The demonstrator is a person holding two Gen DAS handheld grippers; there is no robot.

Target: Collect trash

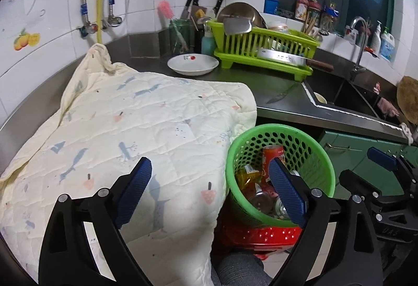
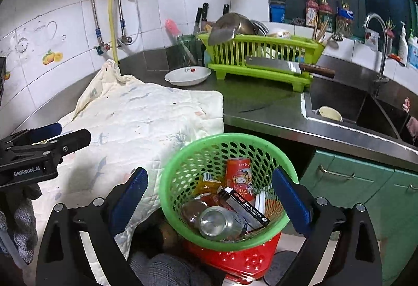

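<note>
Both my left gripper [image 1: 211, 190] and right gripper [image 2: 210, 197] gape wide and empty above the green basket [image 2: 183, 155], trash already piled inside it, quilt [image 2: 146, 119] beside looks cleared

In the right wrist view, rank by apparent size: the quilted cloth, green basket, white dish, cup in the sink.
Largest to smallest:
1. cream quilted cloth
2. green perforated plastic basket, enlarged by nearness
3. white ceramic dish
4. pale cup in the sink

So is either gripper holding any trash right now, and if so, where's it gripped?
Nothing is held. The left gripper and right gripper both stand open and empty above the green basket.
</note>
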